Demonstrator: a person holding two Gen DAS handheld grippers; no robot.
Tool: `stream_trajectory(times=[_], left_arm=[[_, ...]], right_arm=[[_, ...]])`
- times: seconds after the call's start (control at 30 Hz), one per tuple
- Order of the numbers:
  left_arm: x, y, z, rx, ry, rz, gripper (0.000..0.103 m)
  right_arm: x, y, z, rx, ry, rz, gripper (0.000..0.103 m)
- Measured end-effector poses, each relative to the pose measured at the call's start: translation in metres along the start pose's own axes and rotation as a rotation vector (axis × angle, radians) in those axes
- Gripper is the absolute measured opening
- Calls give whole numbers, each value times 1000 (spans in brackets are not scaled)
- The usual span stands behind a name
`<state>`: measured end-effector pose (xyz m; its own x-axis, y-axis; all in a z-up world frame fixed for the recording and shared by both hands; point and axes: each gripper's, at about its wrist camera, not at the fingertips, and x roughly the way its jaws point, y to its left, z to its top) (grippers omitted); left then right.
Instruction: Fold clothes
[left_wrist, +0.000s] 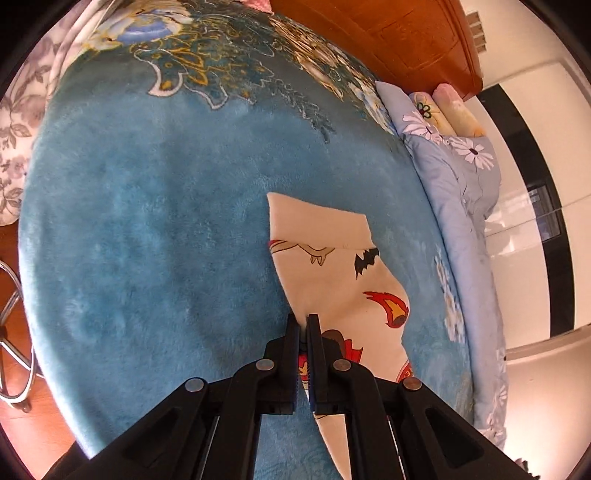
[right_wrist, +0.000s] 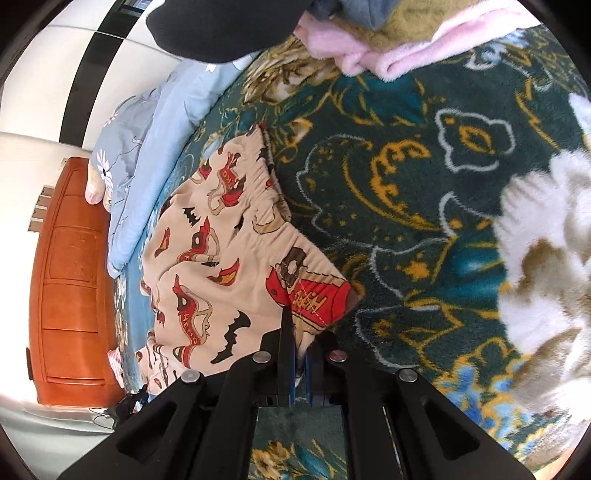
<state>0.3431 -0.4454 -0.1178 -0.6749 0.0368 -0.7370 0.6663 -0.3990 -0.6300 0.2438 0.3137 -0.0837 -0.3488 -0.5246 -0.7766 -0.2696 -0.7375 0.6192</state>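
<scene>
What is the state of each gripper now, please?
Left gripper: shut on the printed trousers, near a leg end.
Right gripper: shut on the printed trousers, at the waistband corner.

The printed trousers (right_wrist: 221, 258) carry the word "HERO" on a red mask, lower centre-left of the right wrist view.
</scene>
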Motion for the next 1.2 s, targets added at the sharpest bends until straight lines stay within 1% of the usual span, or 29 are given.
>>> stream_trajectory(times=[0.07,0.2,0.27,0.3,0.33,0.4,0.47,0.53,0.6,0.67,0.77,0.8,0.83,0.9,0.97,1.03,1.1,1.2], left_arm=[[-3,-2,-2,14,5,-2,5],[-11,-2,-8,46,14,22,8],[-15,-4,-11,52,11,28,20],[-18,-3,-13,54,2,22,34],[-21,-2,-14,55,-6,16,43],[-28,-1,-18,62,-17,-1,47],[-34,-4,-20,85,-13,5,48],[-41,-17,-23,145,-15,7,48],[-46,-44,-29,251,-21,14,50],[-44,-83,-42,383,-3,-1,53],[-33,-141,-69,546,53,-61,58],[-26,-160,-81,595,83,-91,60],[-16,-179,-93,634,121,-119,60],[6,-210,-116,695,198,-150,60],[33,-238,-143,759,279,-171,60],[55,-259,-168,824,333,-157,60],[75,-273,-191,890,376,-133,60],[96,-275,-210,909,412,-95,58]], right_arm=[[-1,-2,0,-7,4,1,3],[-2,2,0,-42,21,12,4],[-5,8,1,-77,15,3,5],[-7,12,2,-98,11,-2,6],[-8,14,3,-112,9,-7,6],[-13,14,4,-120,-1,-30,9],[-22,15,5,-136,-16,-70,21],[-34,18,6,-163,-39,-120,26],[-51,34,4,-256,-90,-153,30],[-55,58,3,-372,-122,-151,47],[-40,97,6,-541,-122,-107,54],[-29,107,10,-573,-113,-102,55],[-16,112,16,-580,-98,-108,55],[12,117,33,-558,-62,-117,55],[36,119,50,-529,-35,-147,55],[55,119,67,-507,-38,-203,55],[69,119,85,-486,-62,-267,55],[82,119,103,-490,-77,-334,55]])
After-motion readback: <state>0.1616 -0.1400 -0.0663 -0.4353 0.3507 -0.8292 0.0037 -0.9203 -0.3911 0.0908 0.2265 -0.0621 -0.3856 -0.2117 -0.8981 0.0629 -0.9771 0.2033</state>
